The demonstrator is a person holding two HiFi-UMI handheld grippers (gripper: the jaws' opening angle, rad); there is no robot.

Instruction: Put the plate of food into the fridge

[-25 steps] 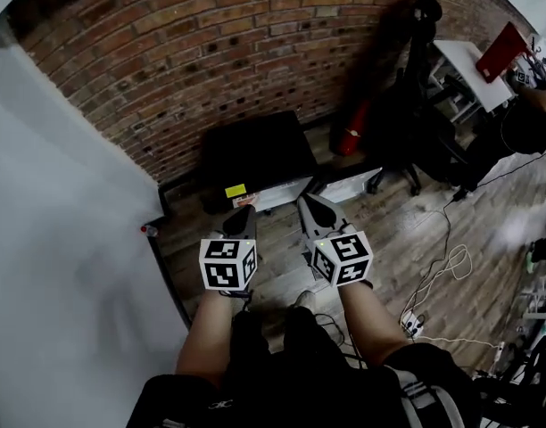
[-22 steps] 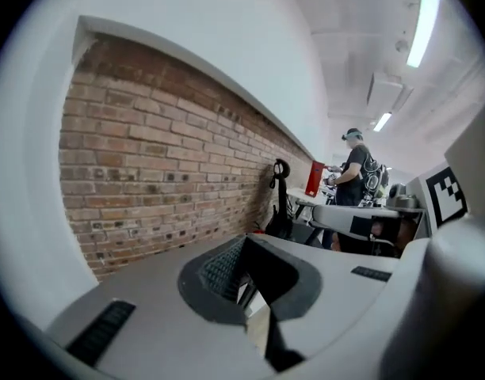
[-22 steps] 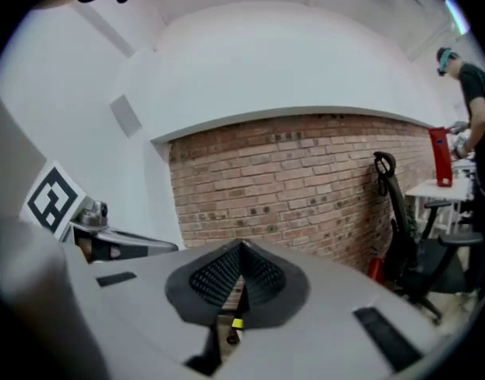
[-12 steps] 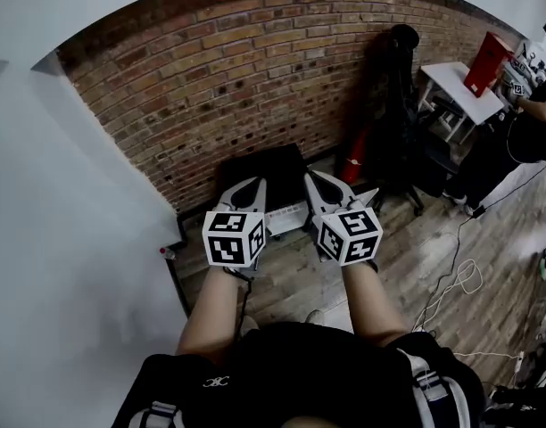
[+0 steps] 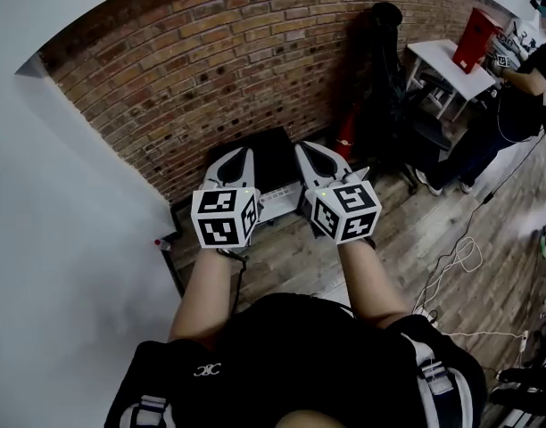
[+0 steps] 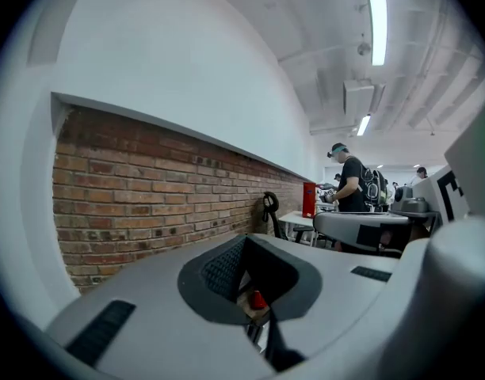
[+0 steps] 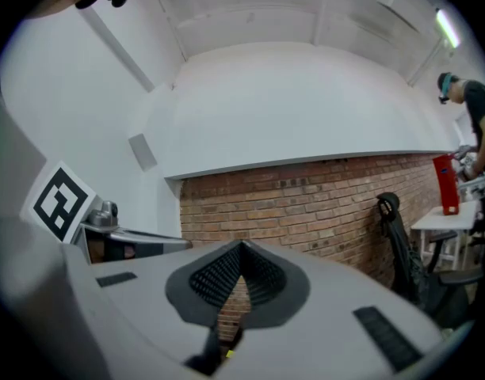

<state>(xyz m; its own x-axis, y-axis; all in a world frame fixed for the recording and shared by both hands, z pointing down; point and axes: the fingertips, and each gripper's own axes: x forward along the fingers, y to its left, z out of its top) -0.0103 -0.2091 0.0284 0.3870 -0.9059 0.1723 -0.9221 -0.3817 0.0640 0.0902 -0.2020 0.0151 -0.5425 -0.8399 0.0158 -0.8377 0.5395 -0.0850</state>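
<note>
No plate of food and no open fridge show in any view. A low black cabinet with a white front stands on the floor against the brick wall. The person holds both grippers side by side at chest height, aimed at that wall. My left gripper has its jaws pressed together with nothing between them, as the left gripper view confirms for the left gripper. My right gripper is likewise shut and empty, and the right gripper points at the bricks.
A white wall rises close on the left. A black office chair and a red object stand by the bricks. At far right are a white table with a red box, a person, and cables on the wooden floor.
The head view has tilted upward and the two grippers have risen from pointing down at the floor to pointing at the brick wall. Both stayed shut.
</note>
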